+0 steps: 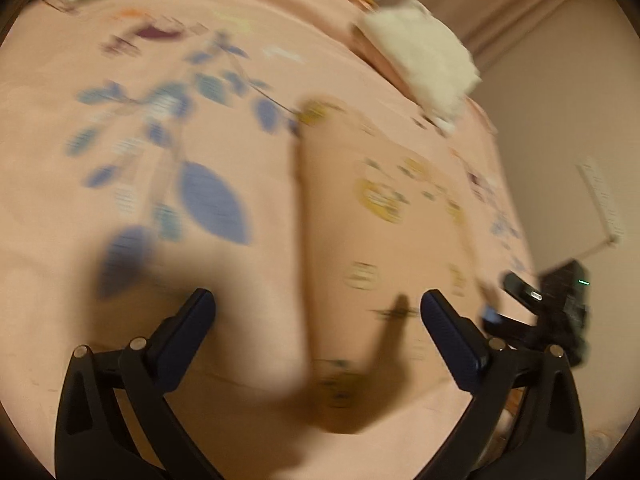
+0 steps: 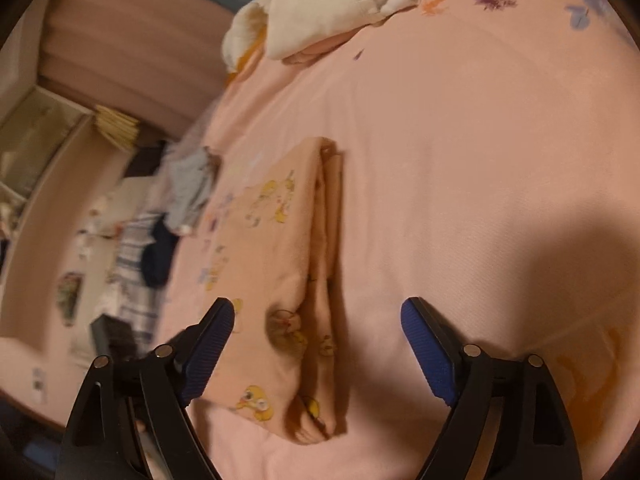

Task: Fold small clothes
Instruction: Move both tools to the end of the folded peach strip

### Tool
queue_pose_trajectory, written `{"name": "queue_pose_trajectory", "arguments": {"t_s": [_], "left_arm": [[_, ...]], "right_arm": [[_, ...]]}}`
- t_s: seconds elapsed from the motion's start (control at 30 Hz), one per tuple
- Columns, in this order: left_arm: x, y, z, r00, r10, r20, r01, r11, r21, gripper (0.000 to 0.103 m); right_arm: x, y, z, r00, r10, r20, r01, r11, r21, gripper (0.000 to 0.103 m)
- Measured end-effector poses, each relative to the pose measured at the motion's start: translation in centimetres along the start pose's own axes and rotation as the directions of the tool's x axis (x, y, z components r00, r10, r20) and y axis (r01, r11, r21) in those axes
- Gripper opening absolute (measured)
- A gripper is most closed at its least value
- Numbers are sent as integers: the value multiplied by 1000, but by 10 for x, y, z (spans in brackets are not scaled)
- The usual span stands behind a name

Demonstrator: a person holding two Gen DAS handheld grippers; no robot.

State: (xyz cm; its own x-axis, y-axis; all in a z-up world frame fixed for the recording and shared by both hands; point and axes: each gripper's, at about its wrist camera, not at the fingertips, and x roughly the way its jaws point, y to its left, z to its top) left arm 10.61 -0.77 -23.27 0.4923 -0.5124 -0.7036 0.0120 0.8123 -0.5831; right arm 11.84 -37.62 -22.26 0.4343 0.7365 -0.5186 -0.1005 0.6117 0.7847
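Note:
A small peach garment (image 2: 280, 264) printed with yellow ducks lies folded into a long strip on the pink bedsheet (image 2: 460, 140). My right gripper (image 2: 318, 312) is open just above its near end; the left pad hangs over the garment's left edge and the right pad over bare sheet, neither pressing it. In the blurred left wrist view the same garment (image 1: 384, 216) lies ahead and to the right. My left gripper (image 1: 318, 304) is wide open over its near left edge, with nothing gripped. The right gripper's black body (image 1: 560, 304) shows at the garment's right side.
Cream clothes (image 2: 332, 4) are piled at the bed's far end, also visible as the cream clothes (image 1: 424, 64). A grey garment (image 2: 192, 188) hangs at the bed's left edge, above a cluttered floor with a striped cloth (image 2: 136, 264). The sheet carries blue leaf prints (image 1: 212, 204).

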Motion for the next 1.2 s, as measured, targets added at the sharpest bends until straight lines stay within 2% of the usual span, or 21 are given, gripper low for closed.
{"name": "queue_pose_trajectory", "arguments": {"t_s": [0.07,0.1,0.23,0.37,0.4,0.5,0.6,0.67,0.83,0.9,1.07,1.13,1.17,1.2], "left_arm": [[11,-3,3,995,-92,-50,90,995,-46,102],[16,-5,4,993,-105,-61,102,993,-53,102],[21,-9,12,990,-116,-75,110,991,-74,102],[27,-14,20,985,-125,-120,117,991,-72,102],[28,-15,20,985,-122,-124,114,991,-68,102],[29,-15,21,987,-121,-109,113,991,-77,102],[32,-17,22,986,-135,-99,127,988,-83,101],[37,-20,24,979,-167,-114,158,984,-88,101],[43,-21,31,976,-170,-137,157,982,-104,101],[44,-19,34,973,-187,-136,170,977,-128,101],[46,-20,37,972,-200,-123,182,973,-145,101],[45,-24,35,977,-181,-114,168,979,-119,97],[44,-25,34,981,-165,-104,155,983,-102,94],[43,-25,32,985,-146,-95,137,986,-91,88]], "right_arm": [[2,-3,3,999,47,-3,-47,998,32,86],[3,-2,3,998,61,-8,-60,997,37,86],[8,4,3,997,72,-26,-71,997,28,86],[24,12,6,988,115,-99,-114,993,9,86],[28,14,7,989,102,-107,-101,995,13,86],[31,15,9,991,81,-111,-78,996,35,86],[31,10,9,988,114,-108,-109,992,58,86],[30,7,10,985,139,-105,-132,989,72,86],[38,9,14,981,155,-120,-146,986,84,86],[46,12,17,973,194,-122,-185,979,82,86],[53,18,17,974,179,-141,-171,983,65,85],[51,18,16,978,163,-133,-155,986,63,79],[50,16,15,981,147,-130,-140,988,66,71],[50,14,15,983,135,-129,-126,990,69,58]]}}
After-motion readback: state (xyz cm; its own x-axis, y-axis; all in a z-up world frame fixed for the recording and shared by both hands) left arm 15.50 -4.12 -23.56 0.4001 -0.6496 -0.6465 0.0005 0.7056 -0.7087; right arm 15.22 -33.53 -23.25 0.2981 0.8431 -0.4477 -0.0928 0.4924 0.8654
